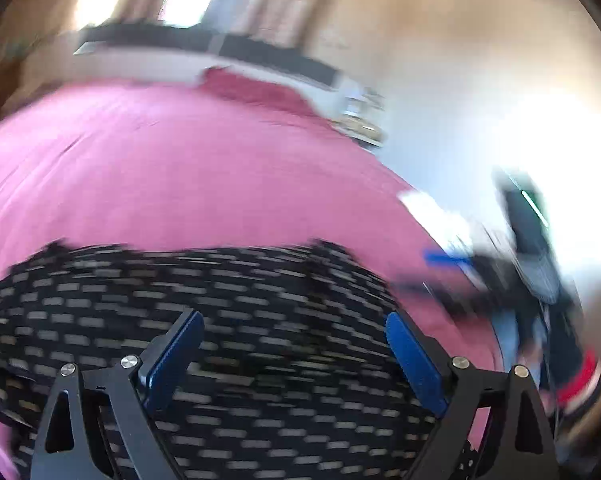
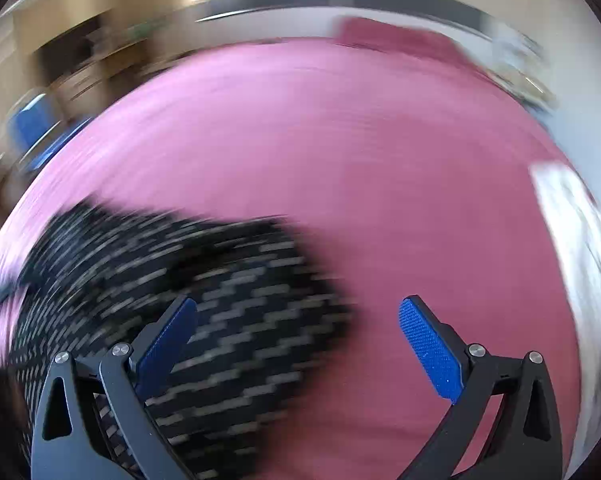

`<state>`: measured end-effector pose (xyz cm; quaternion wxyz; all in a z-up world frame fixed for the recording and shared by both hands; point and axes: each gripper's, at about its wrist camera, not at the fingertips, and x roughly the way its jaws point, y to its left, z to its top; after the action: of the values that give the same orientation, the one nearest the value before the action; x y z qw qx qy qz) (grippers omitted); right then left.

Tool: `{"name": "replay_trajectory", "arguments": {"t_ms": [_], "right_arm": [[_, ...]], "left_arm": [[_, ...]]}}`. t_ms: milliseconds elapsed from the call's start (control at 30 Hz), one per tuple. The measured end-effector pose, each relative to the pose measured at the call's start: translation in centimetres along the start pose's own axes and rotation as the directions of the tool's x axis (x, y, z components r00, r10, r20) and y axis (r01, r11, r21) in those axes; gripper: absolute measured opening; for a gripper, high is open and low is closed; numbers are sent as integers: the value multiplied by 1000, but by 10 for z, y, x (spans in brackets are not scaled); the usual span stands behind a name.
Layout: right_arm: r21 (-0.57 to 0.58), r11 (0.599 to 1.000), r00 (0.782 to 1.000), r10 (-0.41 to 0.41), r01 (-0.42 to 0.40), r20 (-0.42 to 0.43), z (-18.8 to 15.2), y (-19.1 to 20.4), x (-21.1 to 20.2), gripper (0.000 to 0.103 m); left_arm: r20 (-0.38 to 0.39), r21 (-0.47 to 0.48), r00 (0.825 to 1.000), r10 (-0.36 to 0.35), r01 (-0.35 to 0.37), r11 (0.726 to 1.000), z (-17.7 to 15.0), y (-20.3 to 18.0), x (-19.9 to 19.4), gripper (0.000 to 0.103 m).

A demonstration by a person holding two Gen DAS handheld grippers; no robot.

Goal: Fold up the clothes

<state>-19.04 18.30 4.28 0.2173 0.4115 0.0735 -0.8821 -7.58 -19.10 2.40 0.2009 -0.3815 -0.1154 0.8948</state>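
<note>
A black garment with a pale dash pattern (image 1: 204, 320) lies on the pink bed sheet (image 1: 180, 168). Both views are blurred by motion. My left gripper (image 1: 294, 324) hovers over the garment's middle, open, with nothing between its blue pads. In the right wrist view the same garment (image 2: 172, 280) fills the lower left. My right gripper (image 2: 298, 312) is open above the garment's right edge, its left finger (image 2: 168, 340) over the cloth and its right finger (image 2: 428, 344) over bare sheet (image 2: 340, 152). In the left wrist view the other gripper (image 1: 472, 272) shows as a dark blur at the right.
A dark pink pillow (image 1: 256, 88) lies at the head of the bed before a black and white headboard (image 1: 220, 48). A white item (image 2: 568, 216) lies at the bed's right edge. A cluttered bedside stand (image 1: 360, 116) is far right. Wooden furniture (image 2: 80, 64) and something blue (image 2: 32, 128) stand left.
</note>
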Motion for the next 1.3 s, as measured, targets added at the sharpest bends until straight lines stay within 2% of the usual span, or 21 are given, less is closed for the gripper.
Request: {"name": "replay_trajectory", "arguments": {"t_ms": [100,167,233,333,367,400,500,567,633,733,833,900,1033,1067,1133,1167,1200,1267,1300], "right_arm": [[-151,975,986,165,-161,10,1,82,11,103],[-194,955,974,224,-226,-32,18,132,32,103],[-232,936,965,254,-263,-70,22,157,62,103],[-280,911,953,279,-301,-117,19,192,103,103],[-287,902,945,292,-323,-146,14,197,108,103],[-289,890,933,308,-352,-186,7,201,111,103],[-356,863,928,290,-359,-235,-16,207,102,103],[-373,842,916,309,-389,-257,-27,204,85,103],[-377,842,920,318,-386,-231,-30,199,72,103],[-355,865,935,318,-355,-159,-22,195,59,103],[-326,877,935,335,-353,-112,-5,206,61,103],[-338,869,932,338,-362,-129,1,221,71,103],[-362,839,908,326,-406,-264,-18,233,86,103],[-364,838,907,321,-407,-274,-24,228,81,103],[-355,847,913,320,-396,-254,-32,208,62,103],[-319,862,916,339,-393,-214,-28,189,50,103],[-271,895,933,322,-356,-160,-23,165,41,103],[-167,958,972,226,-232,-59,-11,119,31,103],[-105,984,989,143,-145,-29,-4,97,35,103]], "left_arm": [[-107,-89,990,91,-100,991,26,59,14,94],[-161,-29,970,182,-189,982,31,70,29,94],[-187,65,946,264,-256,964,31,66,44,94],[-187,180,906,379,-348,920,23,57,63,94],[-186,183,904,386,-354,917,23,57,65,94],[-185,180,904,386,-355,917,22,57,65,95],[-182,169,904,386,-358,918,21,58,66,96],[-181,162,905,386,-359,919,20,59,67,96],[-179,155,905,386,-361,920,19,60,68,96],[-170,144,906,387,-365,920,16,60,66,96],[-169,150,903,395,-372,916,16,60,67,96],[-169,158,902,398,-374,914,16,60,68,96],[-172,174,902,396,-367,914,20,62,69,97],[-161,186,907,388,-358,915,17,57,67,97],[-135,212,919,370,-338,917,10,45,61,97],[-122,225,925,360,-327,918,7,39,58,97],[-109,238,930,350,-317,918,4,33,55,97],[-84,264,941,329,-297,918,-3,21,49,97],[-71,277,945,318,-287,917,-7,14,46,97]]}}
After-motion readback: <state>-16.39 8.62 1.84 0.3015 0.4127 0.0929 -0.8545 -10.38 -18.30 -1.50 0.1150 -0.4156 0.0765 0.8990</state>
